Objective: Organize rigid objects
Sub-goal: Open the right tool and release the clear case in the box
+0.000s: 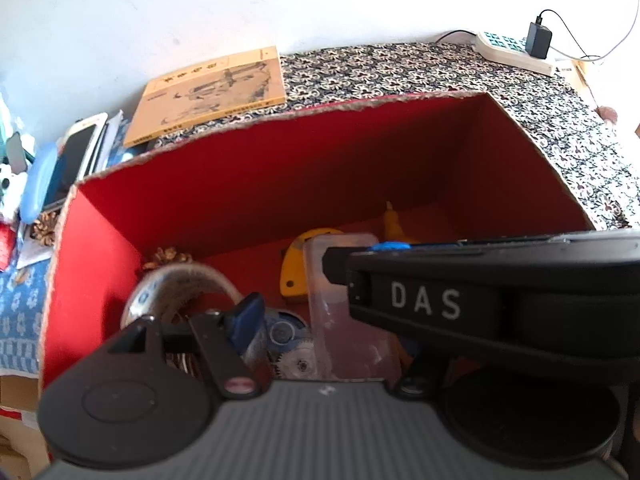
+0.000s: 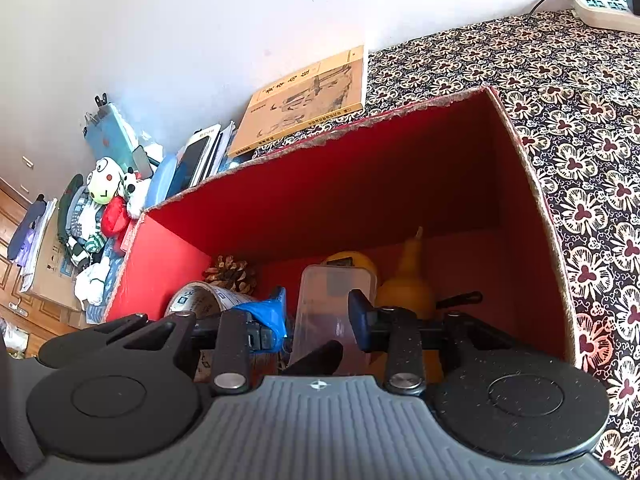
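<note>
Red box (image 2: 360,200) on the flower-cloth counter (image 2: 580,120), with a clear plastic case (image 2: 328,300), yellow gourd (image 2: 408,280), pine cone (image 2: 232,274) and printed cup (image 2: 204,298) inside. Right gripper (image 2: 318,312) fingers spread astride the case, no clear squeeze. Left gripper (image 1: 324,312) fingers wide apart, far one hidden.

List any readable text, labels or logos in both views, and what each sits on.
"DAS": white letters on the black body of the other hand-held gripper, seen from the left wrist view.
Tan book cover: printed characters and a spine line, too blurred to read.
Printed can in the red box: small markings, unreadable.
Power strip: patterned face, nothing legible.
</note>
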Action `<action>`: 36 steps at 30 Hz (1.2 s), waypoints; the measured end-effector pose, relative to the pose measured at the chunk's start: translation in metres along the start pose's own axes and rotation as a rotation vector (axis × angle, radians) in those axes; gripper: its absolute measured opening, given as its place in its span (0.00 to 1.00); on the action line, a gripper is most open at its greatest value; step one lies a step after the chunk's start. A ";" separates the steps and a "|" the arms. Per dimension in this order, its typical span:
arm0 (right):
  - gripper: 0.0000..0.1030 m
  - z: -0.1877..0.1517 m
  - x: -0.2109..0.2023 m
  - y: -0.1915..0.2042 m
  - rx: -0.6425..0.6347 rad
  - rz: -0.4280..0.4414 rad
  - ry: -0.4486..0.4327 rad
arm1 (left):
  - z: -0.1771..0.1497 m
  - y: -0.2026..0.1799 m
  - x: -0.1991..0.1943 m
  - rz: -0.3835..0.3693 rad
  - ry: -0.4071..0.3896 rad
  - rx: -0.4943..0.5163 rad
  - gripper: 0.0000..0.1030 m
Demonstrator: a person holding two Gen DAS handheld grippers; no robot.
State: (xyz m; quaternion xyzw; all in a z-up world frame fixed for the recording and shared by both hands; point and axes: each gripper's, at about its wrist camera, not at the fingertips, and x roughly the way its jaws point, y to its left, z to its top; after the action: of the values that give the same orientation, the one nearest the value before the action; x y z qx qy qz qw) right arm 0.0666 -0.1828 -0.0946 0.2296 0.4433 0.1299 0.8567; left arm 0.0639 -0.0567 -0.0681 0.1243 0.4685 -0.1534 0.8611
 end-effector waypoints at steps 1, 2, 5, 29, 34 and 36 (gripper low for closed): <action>0.17 0.000 0.000 0.000 0.000 0.001 -0.001 | 0.000 0.000 0.000 0.003 -0.001 0.000 0.68; 0.17 0.000 -0.001 0.000 0.000 0.001 -0.003 | 0.000 0.000 0.000 0.003 -0.001 -0.002 0.68; 0.17 0.000 -0.001 0.000 0.000 0.001 -0.003 | 0.001 0.002 0.000 0.001 0.000 -0.010 0.69; 0.18 -0.001 -0.006 0.002 0.001 -0.018 -0.016 | 0.002 0.002 0.000 0.004 0.004 -0.034 0.70; 0.18 -0.002 -0.017 0.001 0.009 -0.015 -0.036 | 0.001 0.002 -0.002 -0.002 -0.001 -0.036 0.74; 0.18 -0.003 -0.022 0.000 0.008 -0.015 -0.045 | 0.001 0.003 -0.004 -0.005 -0.003 -0.045 0.74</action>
State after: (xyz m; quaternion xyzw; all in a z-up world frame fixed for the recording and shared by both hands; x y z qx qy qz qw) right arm 0.0513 -0.1911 -0.0801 0.2327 0.4262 0.1163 0.8664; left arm 0.0639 -0.0535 -0.0641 0.1034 0.4708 -0.1448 0.8641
